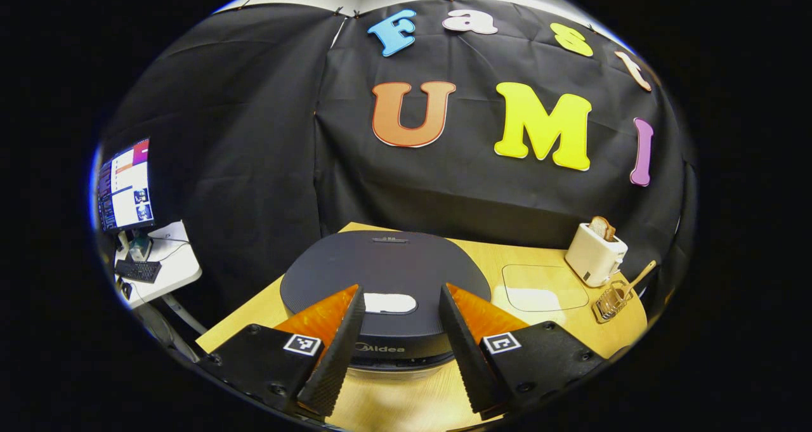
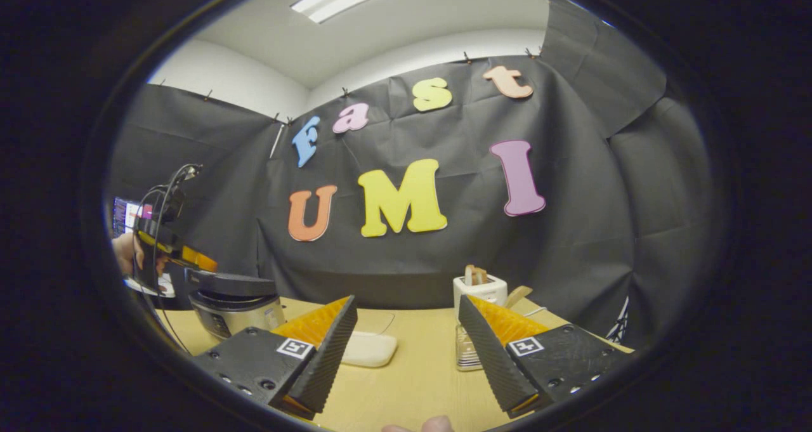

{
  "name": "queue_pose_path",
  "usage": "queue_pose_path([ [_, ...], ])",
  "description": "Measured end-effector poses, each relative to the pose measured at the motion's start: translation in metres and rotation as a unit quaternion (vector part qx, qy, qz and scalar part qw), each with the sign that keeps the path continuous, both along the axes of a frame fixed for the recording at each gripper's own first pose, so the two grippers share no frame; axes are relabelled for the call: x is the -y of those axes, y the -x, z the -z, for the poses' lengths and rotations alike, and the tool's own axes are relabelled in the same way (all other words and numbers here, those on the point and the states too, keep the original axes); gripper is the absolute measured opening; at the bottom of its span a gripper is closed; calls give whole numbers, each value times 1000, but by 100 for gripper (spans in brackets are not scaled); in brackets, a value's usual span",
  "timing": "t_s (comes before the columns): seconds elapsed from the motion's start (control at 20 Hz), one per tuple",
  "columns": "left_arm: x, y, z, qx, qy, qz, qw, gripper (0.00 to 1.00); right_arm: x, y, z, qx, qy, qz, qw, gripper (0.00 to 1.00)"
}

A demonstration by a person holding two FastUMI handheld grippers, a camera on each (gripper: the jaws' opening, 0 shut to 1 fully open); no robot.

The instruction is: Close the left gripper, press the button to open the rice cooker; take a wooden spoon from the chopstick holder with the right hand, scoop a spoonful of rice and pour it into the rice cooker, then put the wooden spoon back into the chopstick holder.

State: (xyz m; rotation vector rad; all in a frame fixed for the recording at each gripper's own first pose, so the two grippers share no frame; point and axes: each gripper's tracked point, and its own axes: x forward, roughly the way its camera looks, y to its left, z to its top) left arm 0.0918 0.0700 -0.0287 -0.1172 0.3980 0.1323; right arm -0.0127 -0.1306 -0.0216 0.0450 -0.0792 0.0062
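Left gripper view: "Midea" on rice cooker (image 1: pixel 386 280) front, lid down; both grippers' jaws spread.

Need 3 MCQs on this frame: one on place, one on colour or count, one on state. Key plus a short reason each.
1. Where is the wooden spoon?
A. in the chopstick holder
B. on the rice cooker
C. in the right gripper

2. What colour is the toaster?
A. red
B. cream white
C. blue

3. What state is the rice cooker lid in?
A. removed
B. fully open
C. closed

Key: 1 A, its handle sticks up out of the holder beside the toaster. 2 B, its body is pale cream, with a bread slice in it. 3 C, the dark lid lies flat under the open left gripper.
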Motion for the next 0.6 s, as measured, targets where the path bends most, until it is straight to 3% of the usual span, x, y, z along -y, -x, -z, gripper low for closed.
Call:
queue_pose_path([
  [0.2, 2, 5, 23, -14, 2, 1, 1000, 78, -12, 0, 2, 0, 10, -7, 1000, 95],
  [0.3, 2, 5, 25, -2, -20, 4, 1000, 81, -17, 0, 2, 3, 15, -9, 1000, 95],
  [0.4, 1, 6, 26, 20, -50, 10, 998, 76, -25, -2, 5, 4, 13, -16, 1000, 100],
  [0.6, 1, 9, 33, 40, -59, 10, 997, 75, -39, -9, 20, -10, 21, -23, 999, 90],
])
